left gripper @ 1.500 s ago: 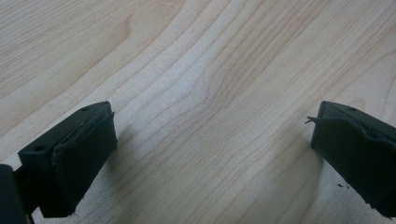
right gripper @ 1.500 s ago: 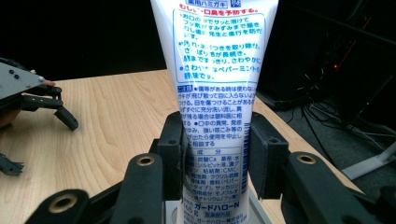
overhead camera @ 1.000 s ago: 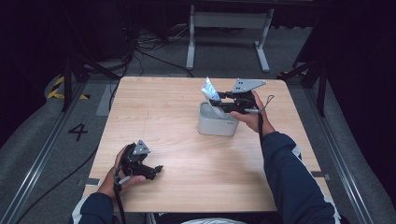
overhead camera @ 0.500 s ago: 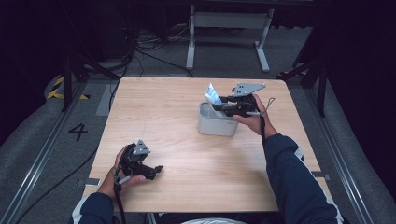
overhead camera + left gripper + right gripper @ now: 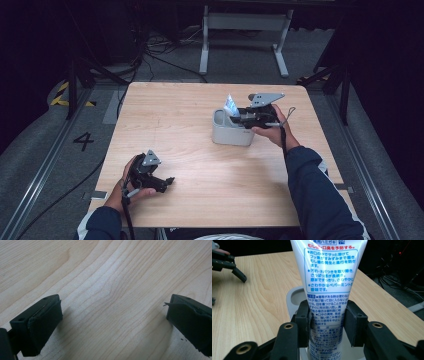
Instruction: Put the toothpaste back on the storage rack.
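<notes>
A white toothpaste tube (image 5: pixel 230 105) with blue print stands upright, its lower end inside a grey plastic holder (image 5: pixel 230 135) right of the table's middle. My right gripper (image 5: pixel 235 117) reaches in from the right and is shut on the tube (image 5: pixel 329 277), one pad pressed on each side just above the holder's rim (image 5: pixel 293 297). At the near left, my left gripper (image 5: pixel 166 183) rests in the hand low over the wooden table (image 5: pixel 190 105). Its jaws stand wide open (image 5: pixel 113 320) with only bare wood between them.
The left gripper (image 5: pixel 227 263) shows far off across the table in the right gripper view. Beyond the table's far edge are a metal stand (image 5: pixel 245 30) and cables on the dark floor. A rail runs along the floor at the left.
The right gripper and the tube have shifted slightly right and down, so the tube sits lower in the holder. The left gripper has not moved.
</notes>
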`<action>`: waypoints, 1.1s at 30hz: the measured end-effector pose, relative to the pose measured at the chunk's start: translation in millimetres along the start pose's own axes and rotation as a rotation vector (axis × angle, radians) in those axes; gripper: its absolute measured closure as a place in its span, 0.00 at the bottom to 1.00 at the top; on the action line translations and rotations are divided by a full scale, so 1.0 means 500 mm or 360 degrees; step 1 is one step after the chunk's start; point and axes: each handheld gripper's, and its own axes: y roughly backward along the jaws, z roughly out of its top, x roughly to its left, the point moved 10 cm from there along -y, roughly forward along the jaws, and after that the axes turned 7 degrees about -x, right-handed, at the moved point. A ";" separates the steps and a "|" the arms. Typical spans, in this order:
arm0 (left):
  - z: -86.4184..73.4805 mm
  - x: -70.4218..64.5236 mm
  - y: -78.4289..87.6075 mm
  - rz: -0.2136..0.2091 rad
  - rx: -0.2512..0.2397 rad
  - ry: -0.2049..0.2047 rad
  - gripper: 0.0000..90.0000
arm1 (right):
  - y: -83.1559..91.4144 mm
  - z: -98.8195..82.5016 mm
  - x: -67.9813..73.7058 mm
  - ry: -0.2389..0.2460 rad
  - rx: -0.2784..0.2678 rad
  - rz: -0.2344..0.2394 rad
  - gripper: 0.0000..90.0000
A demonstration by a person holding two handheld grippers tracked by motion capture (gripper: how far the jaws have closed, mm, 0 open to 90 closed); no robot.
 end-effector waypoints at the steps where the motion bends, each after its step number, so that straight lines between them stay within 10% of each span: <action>1: 0.000 0.000 0.000 0.0000 0.0000 0.0000 0.01 | 0.001 -0.004 0.001 0.0005 0.0015 0.0007 0.68; 33: -0.001 0.000 0.000 -0.0003 0.0005 0.0001 0.01 | 0.014 -0.033 -0.010 0.0002 0.0130 -0.0046 0.63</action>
